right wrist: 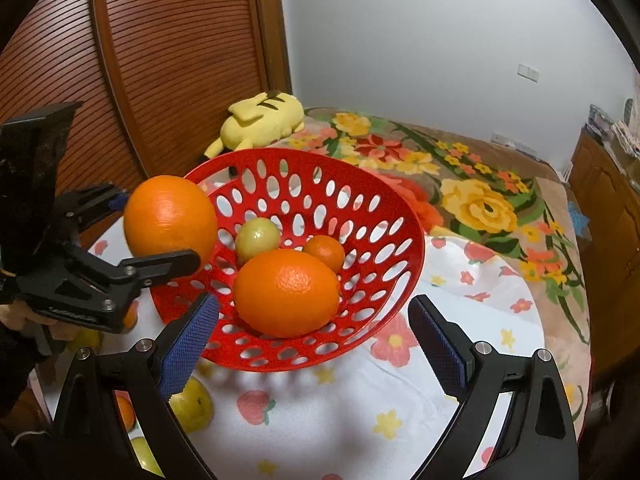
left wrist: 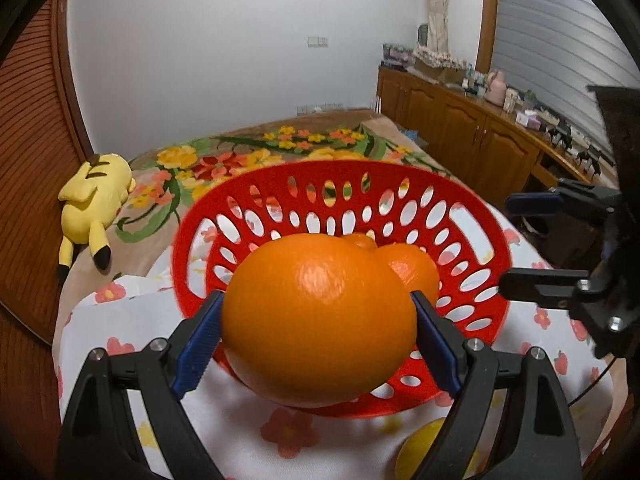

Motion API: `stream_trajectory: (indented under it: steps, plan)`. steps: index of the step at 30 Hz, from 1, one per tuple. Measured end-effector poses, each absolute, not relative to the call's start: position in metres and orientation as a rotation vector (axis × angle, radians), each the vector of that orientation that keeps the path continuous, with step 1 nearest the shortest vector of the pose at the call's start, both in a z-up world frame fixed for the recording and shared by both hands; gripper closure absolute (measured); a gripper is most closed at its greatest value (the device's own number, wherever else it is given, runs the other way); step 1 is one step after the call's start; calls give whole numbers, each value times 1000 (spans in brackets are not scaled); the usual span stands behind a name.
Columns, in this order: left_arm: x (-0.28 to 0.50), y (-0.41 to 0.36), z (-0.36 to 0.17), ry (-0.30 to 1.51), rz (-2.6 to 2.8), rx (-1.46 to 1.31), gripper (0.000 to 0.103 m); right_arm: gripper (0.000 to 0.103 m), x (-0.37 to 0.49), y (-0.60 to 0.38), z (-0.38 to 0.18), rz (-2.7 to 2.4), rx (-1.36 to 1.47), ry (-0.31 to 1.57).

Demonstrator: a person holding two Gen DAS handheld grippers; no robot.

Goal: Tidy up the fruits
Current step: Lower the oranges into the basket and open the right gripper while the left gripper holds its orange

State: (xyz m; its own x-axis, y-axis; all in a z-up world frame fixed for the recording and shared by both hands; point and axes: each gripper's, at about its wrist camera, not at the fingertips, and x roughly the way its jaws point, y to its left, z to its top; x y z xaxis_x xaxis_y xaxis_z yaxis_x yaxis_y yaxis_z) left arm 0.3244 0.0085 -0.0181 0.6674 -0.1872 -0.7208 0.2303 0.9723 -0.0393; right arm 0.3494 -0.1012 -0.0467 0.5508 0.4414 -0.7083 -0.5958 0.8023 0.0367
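My left gripper (left wrist: 318, 332) is shut on a large orange (left wrist: 320, 320) and holds it just above the near-left rim of the red perforated basket (left wrist: 472, 216). The right wrist view shows that gripper (right wrist: 160, 232) gripping the orange (right wrist: 170, 218) at the basket (right wrist: 384, 248) rim. Inside the basket lie a big orange (right wrist: 286, 292), a small orange (right wrist: 325, 252) and a yellow-green fruit (right wrist: 257, 238). My right gripper (right wrist: 314, 340) is open and empty, in front of the basket; it also shows in the left wrist view (left wrist: 520, 240).
The basket stands on a white flower-print cloth (right wrist: 460, 320) over a floral blanket (right wrist: 480, 200). Loose yellow and orange fruits (right wrist: 192, 404) lie on the cloth at the near left. A yellow plush toy (right wrist: 262, 120) lies behind. A wooden cabinet (left wrist: 472, 132) lines the right.
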Motion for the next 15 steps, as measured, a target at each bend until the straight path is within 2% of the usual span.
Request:
stream_trajectory:
  steps: [15]
  plan:
    - [344,-9,-24,849,-218,98,14,6,347,-117,-49,622,-185,763]
